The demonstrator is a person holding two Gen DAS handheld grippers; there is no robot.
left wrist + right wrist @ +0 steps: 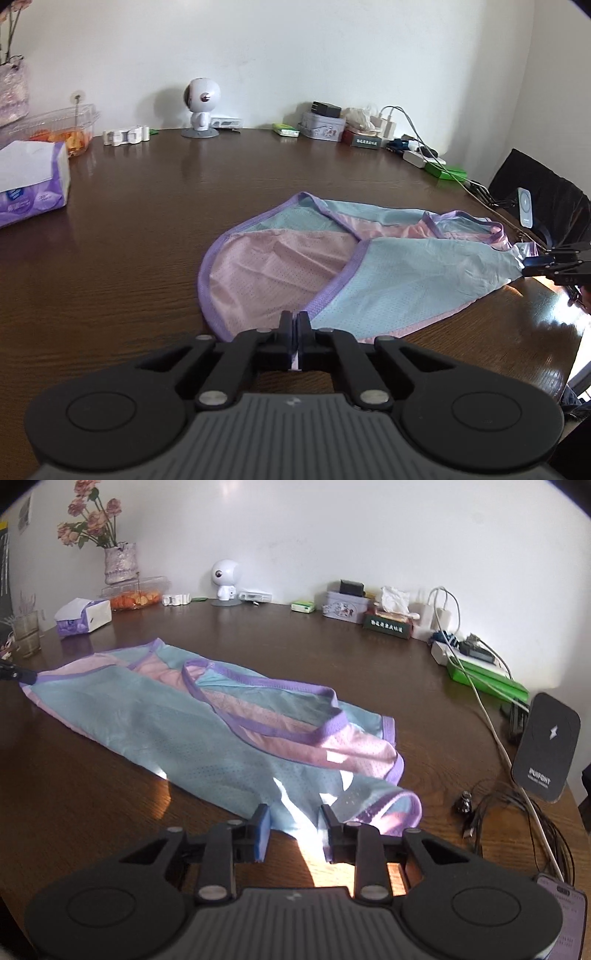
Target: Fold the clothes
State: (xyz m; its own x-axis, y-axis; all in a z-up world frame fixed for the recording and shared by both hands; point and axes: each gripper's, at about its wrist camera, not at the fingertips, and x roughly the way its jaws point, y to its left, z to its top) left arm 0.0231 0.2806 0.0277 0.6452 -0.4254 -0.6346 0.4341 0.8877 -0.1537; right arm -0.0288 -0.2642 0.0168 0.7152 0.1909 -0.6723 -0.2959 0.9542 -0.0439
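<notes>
A pink and light-blue mesh vest with purple trim lies stretched flat on the dark wooden table. My left gripper is shut on the vest's near edge. In the right wrist view the same vest runs from far left to the near middle. My right gripper is open, its fingers on either side of the vest's near blue corner without closing on it. The right gripper also shows in the left wrist view at the vest's far right corner. The left gripper's tip shows at the left edge.
A tissue pack, a fruit box, a white robot figure, tins and chargers line the back edge. A black charger stand, cables and green boxes sit at the right. A vase of flowers stands far left.
</notes>
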